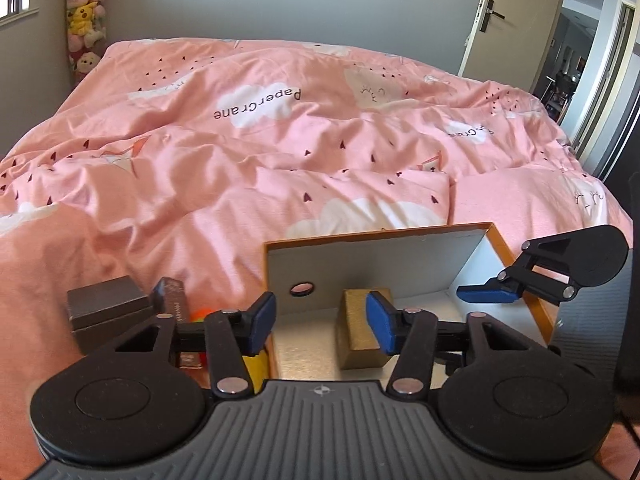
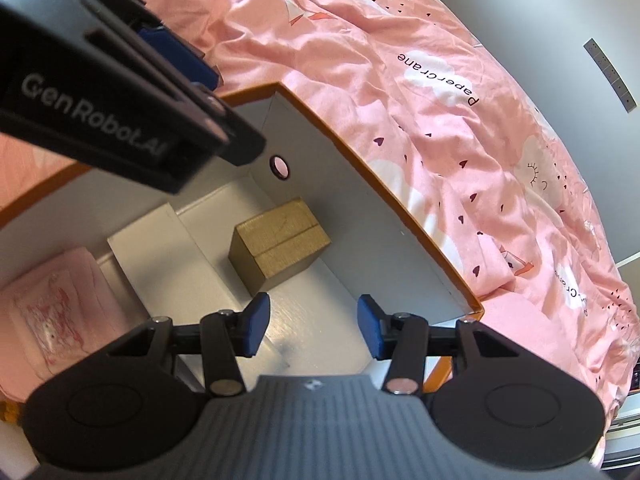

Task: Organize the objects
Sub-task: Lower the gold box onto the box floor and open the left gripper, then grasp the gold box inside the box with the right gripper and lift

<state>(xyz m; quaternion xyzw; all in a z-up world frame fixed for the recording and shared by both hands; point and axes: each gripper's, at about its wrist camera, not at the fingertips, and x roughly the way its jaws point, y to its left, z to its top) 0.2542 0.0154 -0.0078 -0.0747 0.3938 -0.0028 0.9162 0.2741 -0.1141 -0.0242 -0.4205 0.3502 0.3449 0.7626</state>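
An open cardboard box with an orange rim (image 1: 376, 236) and white inner walls (image 2: 360, 216) lies on the pink bed. A gold box (image 2: 280, 240) stands inside it near the far wall; in the left wrist view the gold box (image 1: 356, 344) shows partly behind my right-hand pad. My left gripper (image 1: 322, 322) hangs open over the box's left wall, nothing between its blue pads. My right gripper (image 2: 313, 326) is open above the box floor, just short of the gold box and apart from it. One blue finger of the right gripper (image 1: 486, 294) reaches over the box's right side.
Outside the box's left wall sit a dark grey box (image 1: 108, 308), a brown carton (image 1: 174, 296) and small yellow and orange items (image 1: 200, 316). Inside the box lie a pink packet (image 2: 52, 300) and a white insert (image 2: 160, 248). The left gripper's black body (image 2: 100, 100) crosses overhead.
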